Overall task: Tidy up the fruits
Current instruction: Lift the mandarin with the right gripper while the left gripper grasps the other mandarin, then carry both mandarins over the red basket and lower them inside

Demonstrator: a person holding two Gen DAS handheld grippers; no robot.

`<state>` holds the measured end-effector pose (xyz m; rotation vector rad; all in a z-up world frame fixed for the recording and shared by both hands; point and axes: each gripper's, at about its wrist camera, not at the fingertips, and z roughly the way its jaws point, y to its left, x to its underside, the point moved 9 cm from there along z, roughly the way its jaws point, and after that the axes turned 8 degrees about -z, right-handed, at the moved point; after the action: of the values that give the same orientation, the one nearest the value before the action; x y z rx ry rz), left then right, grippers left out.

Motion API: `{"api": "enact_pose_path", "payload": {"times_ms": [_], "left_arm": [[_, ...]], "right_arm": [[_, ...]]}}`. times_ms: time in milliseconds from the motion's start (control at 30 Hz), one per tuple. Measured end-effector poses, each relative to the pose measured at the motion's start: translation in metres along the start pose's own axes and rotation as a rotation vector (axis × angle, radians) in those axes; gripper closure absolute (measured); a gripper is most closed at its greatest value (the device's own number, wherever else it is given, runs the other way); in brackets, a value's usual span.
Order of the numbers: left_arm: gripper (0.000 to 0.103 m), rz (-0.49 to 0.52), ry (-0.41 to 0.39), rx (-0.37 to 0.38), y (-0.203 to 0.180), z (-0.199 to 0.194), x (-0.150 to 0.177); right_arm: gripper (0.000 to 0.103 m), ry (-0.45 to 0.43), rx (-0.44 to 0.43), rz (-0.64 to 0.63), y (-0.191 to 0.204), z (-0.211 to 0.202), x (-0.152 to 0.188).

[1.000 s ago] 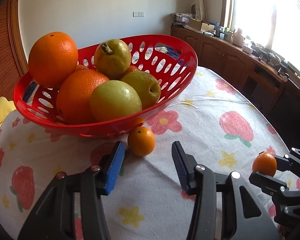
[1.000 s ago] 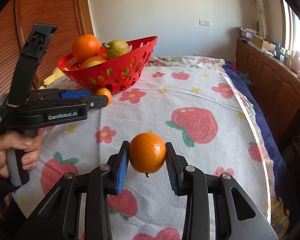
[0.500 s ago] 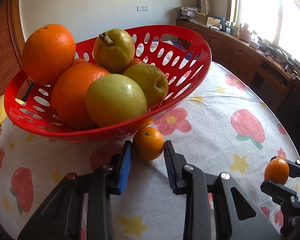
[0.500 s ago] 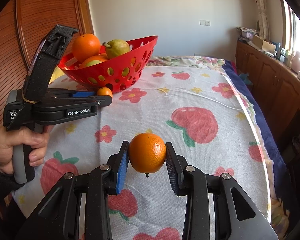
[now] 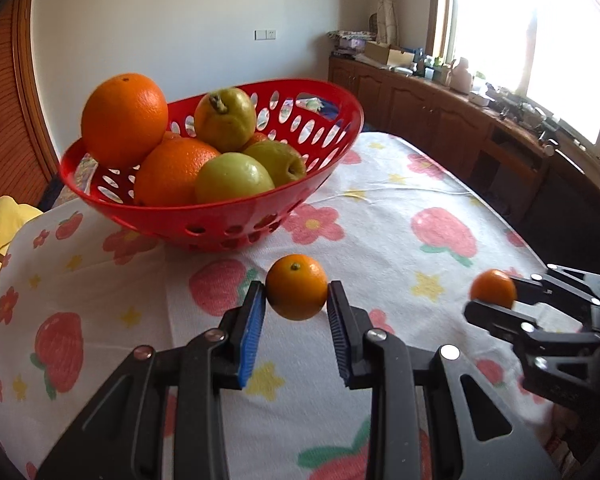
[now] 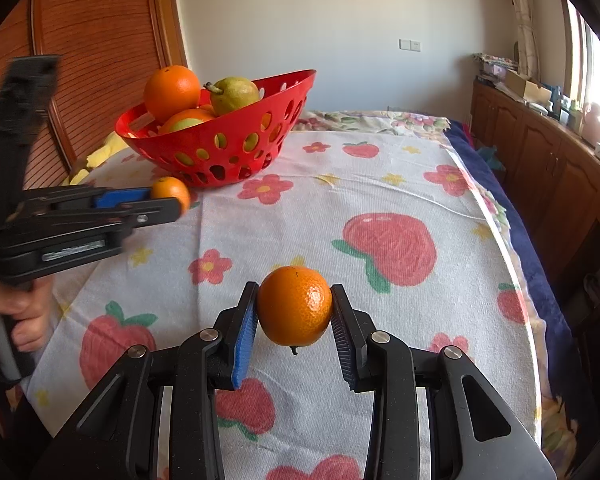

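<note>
Left gripper (image 5: 296, 312) pinches a small mandarin (image 5: 297, 286) between its pads, clear of the cloth just near of the red basket (image 5: 236, 220) (already heaped with oranges and pears), likely ready to drop it in. To the right, right gripper (image 6: 295, 316) clamps a second mandarin (image 6: 295, 305) above the tablecloth (image 6: 400, 184), probably waiting its turn.

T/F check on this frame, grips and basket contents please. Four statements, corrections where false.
1. The left gripper is shut on a small orange. True.
2. The right gripper is empty. False: it clamps another small orange.
3. The red basket holds only oranges. False: green pears sit among the big oranges.
4. The tablecloth has a strawberry and flower print. True.
</note>
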<state>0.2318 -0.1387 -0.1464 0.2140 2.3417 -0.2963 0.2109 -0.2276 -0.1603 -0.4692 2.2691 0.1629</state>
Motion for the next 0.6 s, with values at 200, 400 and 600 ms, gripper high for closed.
{"api": "enact_pose_path", "payload": {"times_ms": [200, 400, 600], "left_arm": [[0.074, 0.006, -0.060, 0.043, -0.002, -0.040, -0.009], [0.074, 0.017, -0.116, 0.044, 0.000, -0.065, -0.025], [0.074, 0.019, -0.141, 0.035, 0.009, -0.073, -0.038]], "right_arm": [[0.068, 0.002, 0.000, -0.004, 0.000, 0.000, 0.001], [0.068, 0.002, 0.006, -0.005, 0.000, 0.000, 0.001], [0.068, -0.004, -0.001, -0.023, 0.003, -0.006, -0.005]]}}
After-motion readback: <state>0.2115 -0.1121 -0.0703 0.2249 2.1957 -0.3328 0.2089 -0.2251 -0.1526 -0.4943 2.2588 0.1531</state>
